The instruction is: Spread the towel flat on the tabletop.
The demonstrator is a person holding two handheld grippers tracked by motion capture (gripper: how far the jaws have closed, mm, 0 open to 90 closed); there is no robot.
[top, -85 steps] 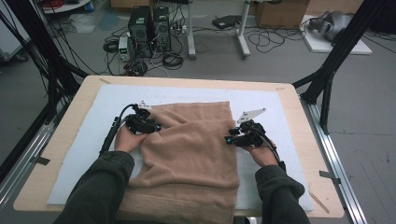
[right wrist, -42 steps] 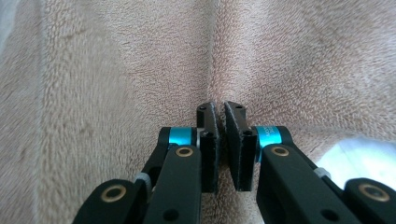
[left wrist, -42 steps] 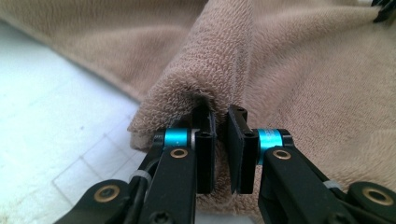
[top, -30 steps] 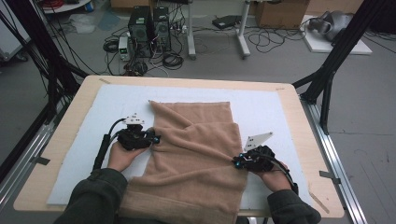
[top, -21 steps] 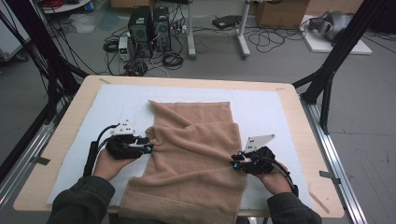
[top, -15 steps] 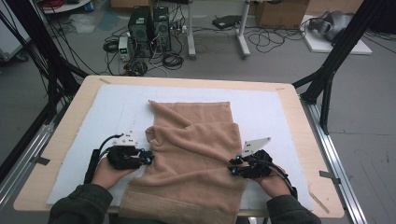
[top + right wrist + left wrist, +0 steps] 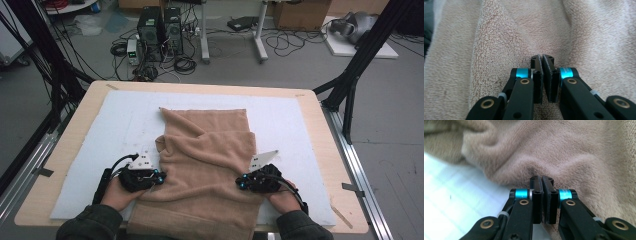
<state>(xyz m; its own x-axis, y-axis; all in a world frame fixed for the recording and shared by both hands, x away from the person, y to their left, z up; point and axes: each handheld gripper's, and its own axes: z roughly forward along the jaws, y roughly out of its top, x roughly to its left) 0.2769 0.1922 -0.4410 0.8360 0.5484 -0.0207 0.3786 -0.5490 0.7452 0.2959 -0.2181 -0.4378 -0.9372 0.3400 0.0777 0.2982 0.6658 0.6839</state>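
Towel (image 7: 207, 165) looks soft, floppy, light — best gripped at its side edges; left gripper (image 7: 159, 176) and right gripper (image 7: 242, 182) each pinch a fold, jaws closed on cloth.

A white mat (image 7: 295, 125) is covering the wooden table (image 7: 320, 120) — lying beneath and beyond the fingertips. Farther ahead, on the floor, computer towers (image 7: 160, 25) and tangled cables (image 7: 185, 62) are sitting — a cardboard box (image 7: 295, 12) standing beyond.
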